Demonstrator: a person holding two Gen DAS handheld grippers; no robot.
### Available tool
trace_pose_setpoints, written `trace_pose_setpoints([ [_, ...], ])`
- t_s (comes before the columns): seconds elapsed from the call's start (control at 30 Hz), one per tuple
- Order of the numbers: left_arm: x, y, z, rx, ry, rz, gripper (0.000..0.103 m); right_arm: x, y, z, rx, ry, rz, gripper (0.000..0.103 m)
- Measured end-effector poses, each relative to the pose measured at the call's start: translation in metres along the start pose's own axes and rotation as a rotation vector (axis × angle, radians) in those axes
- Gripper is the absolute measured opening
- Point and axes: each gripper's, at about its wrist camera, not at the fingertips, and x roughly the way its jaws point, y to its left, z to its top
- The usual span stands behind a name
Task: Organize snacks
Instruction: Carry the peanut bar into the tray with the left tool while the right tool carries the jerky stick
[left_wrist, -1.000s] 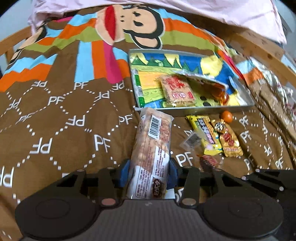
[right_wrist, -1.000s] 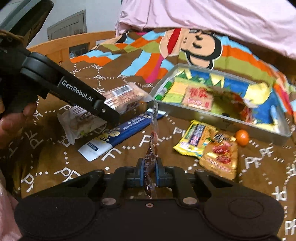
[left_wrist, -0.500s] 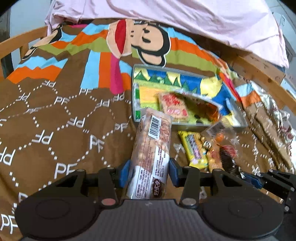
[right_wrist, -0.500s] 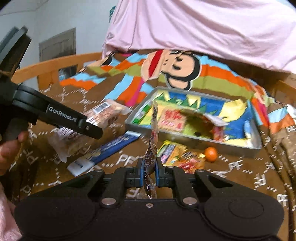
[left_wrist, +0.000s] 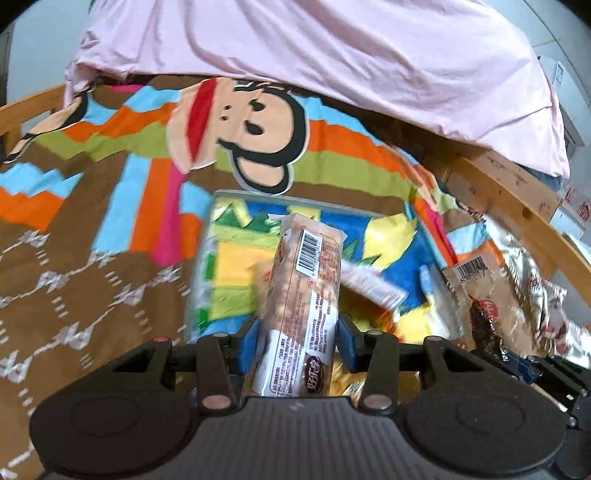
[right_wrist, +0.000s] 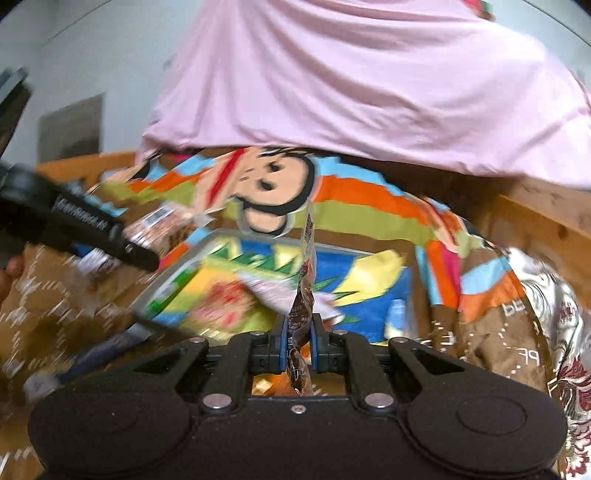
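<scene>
Bedding forms the work surface: a brown patterned blanket (left_wrist: 92, 229) with a cartoon monkey print, and a pink quilt (left_wrist: 332, 62) heaped behind it.

Left gripper (left_wrist: 297, 349): jaws part-way spread and clamped on the sides of a long biscuit pack (left_wrist: 306, 295), barcode face up. The pack projects forward over the near part of the tray (left_wrist: 221, 199), a shallow metal tray with a colourful printed floor. Some snacks already lie in it, blurred.

Right gripper (right_wrist: 298, 345): jaws pressed together, pinching a thin dark snack sachet (right_wrist: 303, 280) near its lower end. The sachet stands upright and unsupported above the pads, in front of the tray's middle. In the right wrist view the left gripper appears at the left, its pack over the tray's left rim.

Beyond the tray, foil bags (left_wrist: 517, 280) lie at the right by the wooden bed frame (left_wrist: 517, 206).

Hazards, as judged:
- Both loads head for the same tray; the grippers stand near each other and could collide.
- The sachet is limp and held at one end; it may swing and land outside the rim.
- The long pack may come down on snacks already in the tray, or rest tilted on the rim if released short.
</scene>
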Motion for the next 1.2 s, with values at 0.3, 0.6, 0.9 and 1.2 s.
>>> trace_pose_setpoints([
  [0.3, 0.082, -0.046, 0.048, -0.029, 0.016, -0.046, 0.048, 0.046, -0.069, 0.006, 0.177, -0.069, -0.032, 0.012],
  [0.6, 0.151, -0.072, 0.059, -0.020, 0.078, -0.058, 0.048, 0.087, -0.087, 0.009, 0.203, -0.038, -0.045, 0.012],
  [0.9, 0.197, -0.079, 0.057, -0.017, 0.138, -0.043, 0.048, 0.125, -0.089, -0.002, 0.217, 0.108, -0.021, 0.012],
  [1.2, 0.212, -0.079, 0.052, -0.016, 0.149, -0.031, 0.047, 0.144, -0.088, -0.011, 0.225, 0.148, -0.020, 0.013],
])
